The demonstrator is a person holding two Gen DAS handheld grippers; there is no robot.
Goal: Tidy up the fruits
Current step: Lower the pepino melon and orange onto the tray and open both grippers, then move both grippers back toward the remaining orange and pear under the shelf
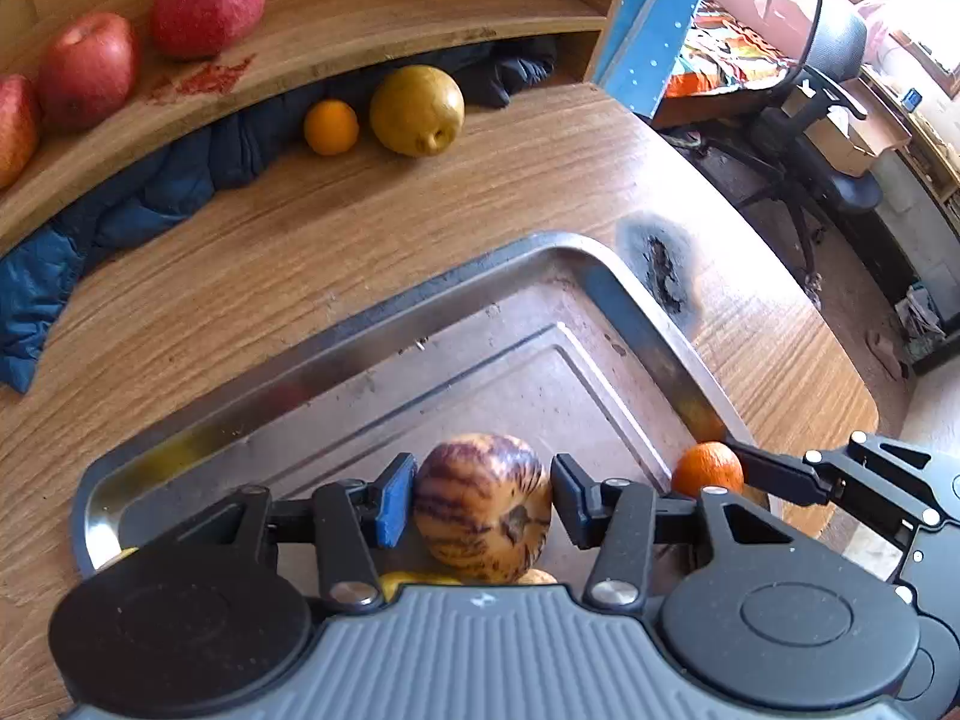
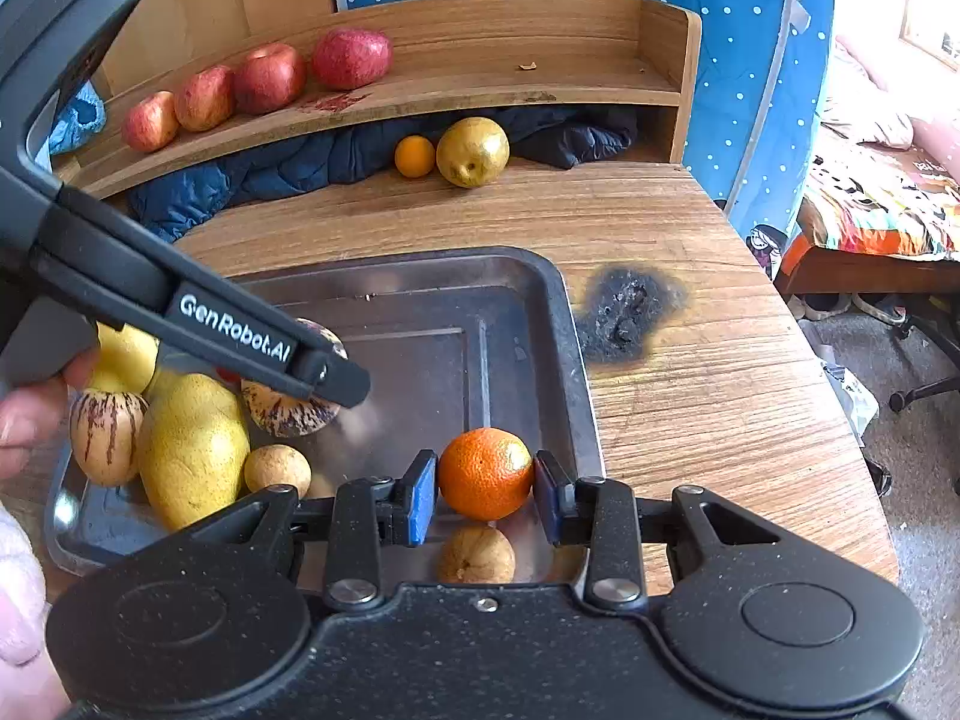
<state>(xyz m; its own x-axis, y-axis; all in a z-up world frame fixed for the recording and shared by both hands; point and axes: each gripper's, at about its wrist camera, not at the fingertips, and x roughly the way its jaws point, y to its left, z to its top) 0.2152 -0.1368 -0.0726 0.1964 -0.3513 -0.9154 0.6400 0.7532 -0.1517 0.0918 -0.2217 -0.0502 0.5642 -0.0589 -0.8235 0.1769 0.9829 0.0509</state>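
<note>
Left hand-held gripper clamped on striped pepino melon, right hand-held gripper on mandarin, above steel tray.

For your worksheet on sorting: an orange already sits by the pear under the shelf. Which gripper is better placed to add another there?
Right. The right gripper already holds an orange, while the left gripper holds a striped melon.

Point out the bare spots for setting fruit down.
Free: wooden shelf right of the red apples; wooden tabletop between metal tray and yellow pear. Crowded: the tray's near-left corner, piled with yellow fruit.
</note>
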